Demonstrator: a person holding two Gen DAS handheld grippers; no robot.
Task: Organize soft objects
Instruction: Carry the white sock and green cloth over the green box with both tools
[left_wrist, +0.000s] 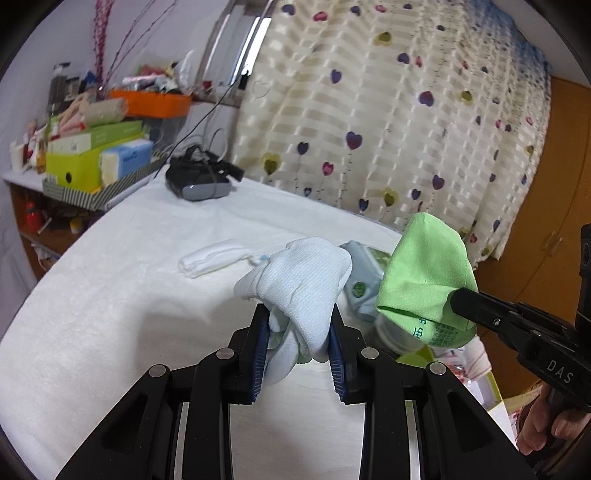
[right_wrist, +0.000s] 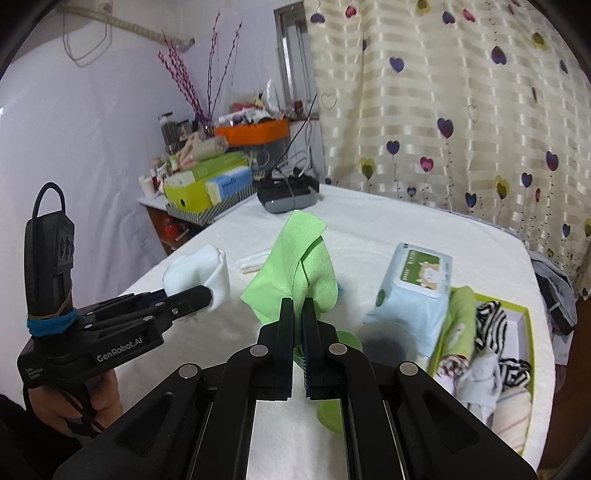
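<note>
Left gripper (left_wrist: 298, 334) clamps a bunched white sock (left_wrist: 303, 284), lifted off the table (left_wrist: 110, 314); the sock's free end flops up and leftward from the jaws, long axis roughly along the fingers. Right gripper (right_wrist: 298, 317) is clenched tight on a green cloth (right_wrist: 295, 273), also held above the table; the cloth stands up from the pads, its long axis near vertical with a folded tip at top.

Open room: broad bare white tabletop to the left and ahead of both grippers. The table's left edge drops beside a cluttered shelf (left_wrist: 22, 181); the far edge meets a heart-print curtain (left_wrist: 388, 110). On the right, a green-rimmed tray (right_wrist: 524, 332) of striped and pale clothes sits at the table's right edge, with a wipes pack (right_wrist: 413, 291) just beside it, touching its near-left rim. A flat white cloth (left_wrist: 210, 258) lies beyond the sock; a black device (left_wrist: 199, 181) with cables sits at the far end.

Writing: "GenRobot.AI" on the left gripper body in the right view, "DAS" on the right gripper in the left view. "Mavilla"-like print on a blue box (right_wrist: 229, 184), too blurred to confirm. Wipes label unreadable.
</note>
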